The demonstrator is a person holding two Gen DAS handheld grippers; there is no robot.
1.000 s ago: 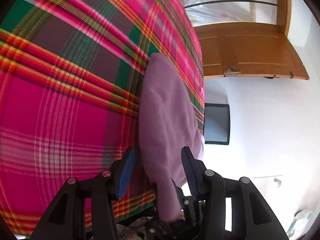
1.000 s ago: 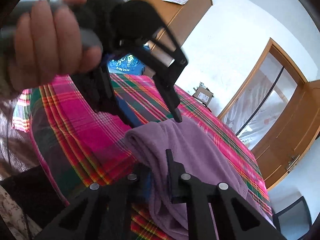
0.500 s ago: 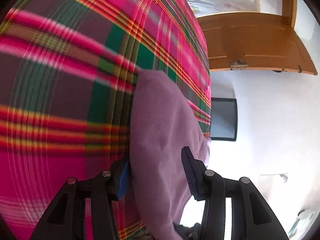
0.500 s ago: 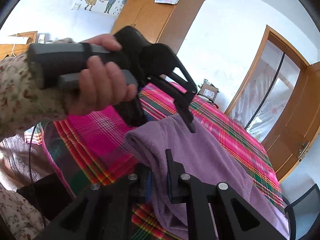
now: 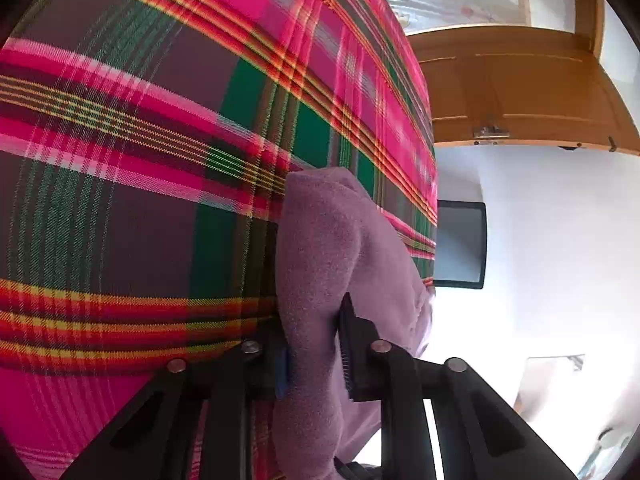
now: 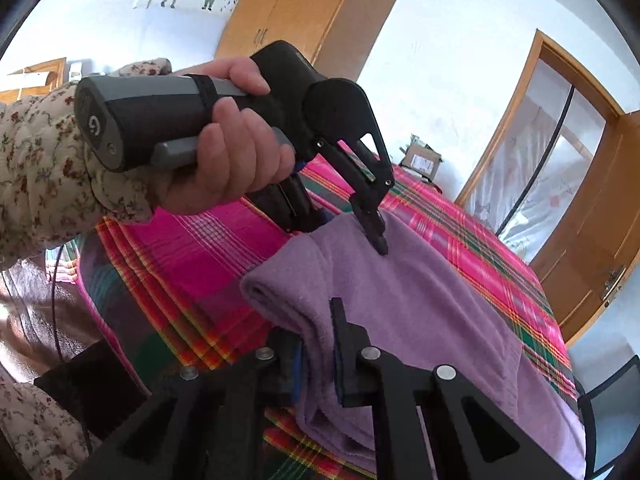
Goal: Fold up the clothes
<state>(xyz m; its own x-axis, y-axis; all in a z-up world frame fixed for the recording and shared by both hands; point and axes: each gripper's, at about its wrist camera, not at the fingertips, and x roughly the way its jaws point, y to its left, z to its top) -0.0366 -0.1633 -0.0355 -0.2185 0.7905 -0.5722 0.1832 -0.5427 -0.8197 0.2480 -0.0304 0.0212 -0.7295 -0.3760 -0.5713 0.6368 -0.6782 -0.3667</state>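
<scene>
A purple fleece garment point(image 5: 328, 240) lies on a bed covered with a pink, green and red plaid spread point(image 5: 140, 160). My left gripper point(image 5: 316, 356) has a fold of the garment's edge between its pads, and its jaws are closing on the fabric. In the right wrist view the same garment point(image 6: 420, 300) stretches away to the right. My right gripper point(image 6: 318, 356) is shut on its near folded edge. The left gripper point(image 6: 348, 228), held by a hand point(image 6: 228, 160), pinches the far edge of that fold.
A wooden door point(image 6: 580, 220) and glass panels stand beyond the bed, with a wardrobe point(image 6: 304, 20) and a cardboard box point(image 6: 422, 158) at the back. A dark chair point(image 6: 608, 412) stands off the bed's far corner. A floral sleeve point(image 6: 44, 168) fills the left.
The left gripper has moved in over the garment's edge and its jaws have narrowed from wide apart onto the fabric. The right gripper has kept its hold.
</scene>
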